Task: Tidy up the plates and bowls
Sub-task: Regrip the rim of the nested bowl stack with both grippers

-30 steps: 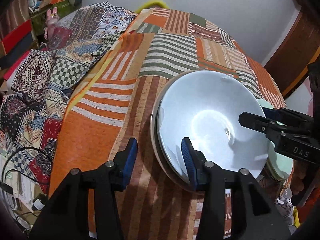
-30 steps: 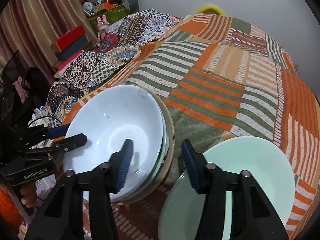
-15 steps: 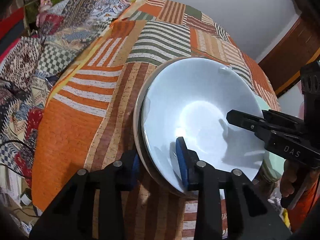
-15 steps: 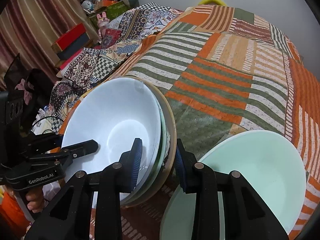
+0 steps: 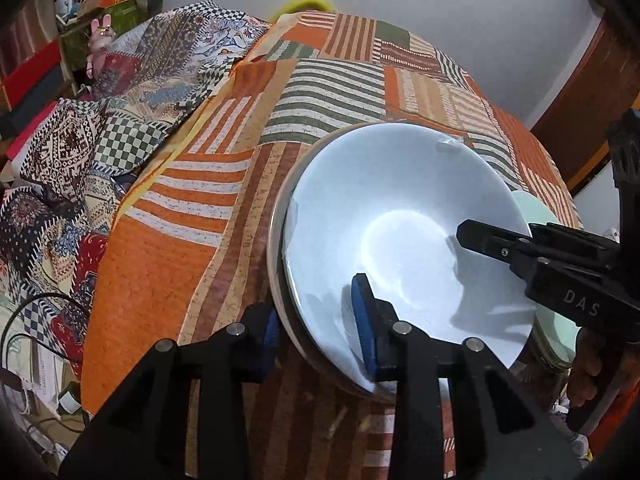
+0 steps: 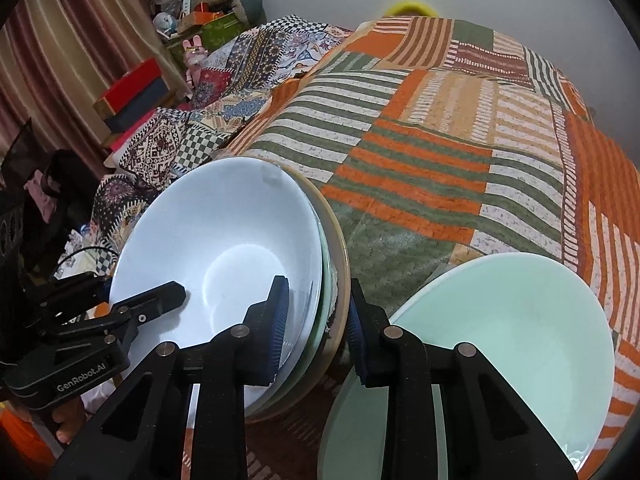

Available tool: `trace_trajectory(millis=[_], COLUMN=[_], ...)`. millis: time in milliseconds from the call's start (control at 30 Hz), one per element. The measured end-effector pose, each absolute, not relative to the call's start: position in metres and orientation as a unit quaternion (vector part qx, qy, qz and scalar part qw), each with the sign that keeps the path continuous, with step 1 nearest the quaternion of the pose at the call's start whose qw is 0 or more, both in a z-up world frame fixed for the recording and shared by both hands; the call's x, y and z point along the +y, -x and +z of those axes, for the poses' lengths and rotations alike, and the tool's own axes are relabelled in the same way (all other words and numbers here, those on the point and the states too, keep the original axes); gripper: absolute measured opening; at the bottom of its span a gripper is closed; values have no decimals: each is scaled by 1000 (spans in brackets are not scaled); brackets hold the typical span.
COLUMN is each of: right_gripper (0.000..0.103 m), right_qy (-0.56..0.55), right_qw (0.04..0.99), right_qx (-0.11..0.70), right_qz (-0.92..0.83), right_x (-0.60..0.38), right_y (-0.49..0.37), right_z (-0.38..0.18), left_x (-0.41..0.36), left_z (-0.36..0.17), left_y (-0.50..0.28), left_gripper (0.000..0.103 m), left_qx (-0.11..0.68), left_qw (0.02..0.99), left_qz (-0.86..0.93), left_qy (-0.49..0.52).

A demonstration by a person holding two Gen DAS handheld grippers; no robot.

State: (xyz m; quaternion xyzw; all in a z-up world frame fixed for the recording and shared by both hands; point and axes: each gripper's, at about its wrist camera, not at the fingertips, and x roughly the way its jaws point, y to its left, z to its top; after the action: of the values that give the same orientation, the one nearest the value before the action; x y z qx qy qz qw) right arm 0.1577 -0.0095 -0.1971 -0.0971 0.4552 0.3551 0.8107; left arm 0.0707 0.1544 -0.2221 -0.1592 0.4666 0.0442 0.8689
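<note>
In the left wrist view, the left gripper (image 5: 314,320), fingers having just been closing, is seen pinching the near rim of the stacked white bowl (image 5: 400,232) on the patchwork-covered tabletop (image 5: 168,264); the lift should be kept level; the lower dishes are hidden. In the right wrist view, the right gripper (image 6: 316,320), likewise closing, clamps the opposite rim; the green bowl (image 6: 500,340) beside it is cut off.

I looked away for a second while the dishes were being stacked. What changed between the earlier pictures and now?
Both grippers closed onto the nested stack: the left gripper straddles its near-left rim, the right gripper its right rim, with the white bowl on top. The green bowl and patchwork cloth stayed put.
</note>
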Motion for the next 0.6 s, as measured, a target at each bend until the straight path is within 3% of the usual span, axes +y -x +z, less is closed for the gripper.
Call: trace_trajectory(millis=[600], right_gripper=[26], right_qy=[63], right_qw=[823], right_qx=[435], right_qz=[359], right_x=[-21], right_y=[-155], right_z=[-170], left_x=[149], left_z=[-195], left_y=[-71], left_gripper=[32], left_qx=[454], left_qw=[876], left_qz=[52], left_qy=[155])
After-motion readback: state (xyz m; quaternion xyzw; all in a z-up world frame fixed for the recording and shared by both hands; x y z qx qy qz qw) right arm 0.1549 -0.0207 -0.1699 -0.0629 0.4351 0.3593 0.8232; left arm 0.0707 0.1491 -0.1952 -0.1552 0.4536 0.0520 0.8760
